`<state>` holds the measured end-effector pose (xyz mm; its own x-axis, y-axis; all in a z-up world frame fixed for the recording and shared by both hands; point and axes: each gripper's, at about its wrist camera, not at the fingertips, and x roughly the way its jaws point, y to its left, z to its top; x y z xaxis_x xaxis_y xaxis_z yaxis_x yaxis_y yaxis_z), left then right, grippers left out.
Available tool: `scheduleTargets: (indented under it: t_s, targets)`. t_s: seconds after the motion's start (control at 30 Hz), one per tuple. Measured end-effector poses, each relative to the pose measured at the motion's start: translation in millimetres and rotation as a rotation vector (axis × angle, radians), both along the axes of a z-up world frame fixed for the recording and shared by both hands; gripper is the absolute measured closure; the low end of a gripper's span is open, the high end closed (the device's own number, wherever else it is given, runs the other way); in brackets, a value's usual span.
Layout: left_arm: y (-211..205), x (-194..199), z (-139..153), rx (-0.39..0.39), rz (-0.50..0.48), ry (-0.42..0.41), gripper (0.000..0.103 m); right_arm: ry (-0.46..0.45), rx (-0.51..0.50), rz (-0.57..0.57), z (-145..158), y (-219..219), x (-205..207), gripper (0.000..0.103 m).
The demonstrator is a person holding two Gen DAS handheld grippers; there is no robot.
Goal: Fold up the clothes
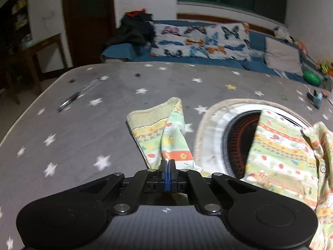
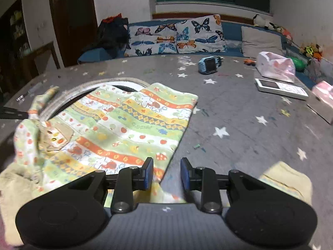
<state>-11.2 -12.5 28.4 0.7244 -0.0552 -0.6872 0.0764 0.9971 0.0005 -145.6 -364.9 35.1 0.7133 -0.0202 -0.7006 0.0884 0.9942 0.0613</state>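
Soft, light printed shirt (image 2: 129, 123), spread on the starred grey bench (image 2: 239, 112), partly over a round heater opening (image 1: 239, 141). Limp and floppy, likely to sag and crease if lifted by one point (best pinched at hems or corners). Left claw (image 1: 167, 163) clamped together on a sleeve (image 1: 164, 137); right claw (image 2: 166, 171) apart, poised at the hem corner, gripping nothing.

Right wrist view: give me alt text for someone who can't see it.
The right gripper hangs open over the near corner of a striped, cartoon-print garment spread on a grey star-patterned table. A blue toy and white device lie beyond.
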Motion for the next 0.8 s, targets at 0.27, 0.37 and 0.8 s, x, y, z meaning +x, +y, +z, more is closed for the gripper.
scheduleTargets:
  t_s: [0.27,0.37,0.8]
  targets:
    - [57,-48,0,-0.063,0.134,-0.016,0.103,-0.008,-0.053,0.028,-7,22,31,0.073]
    - [75,-72,-1,-0.08,0.181,-0.019,0.103,-0.013,-0.099,0.069,-10,36,39,0.073]
    - [105,-126,36,-0.045,0.262,-0.084,0.099,0.007,-0.244,0.111,-9,71,41,0.072]
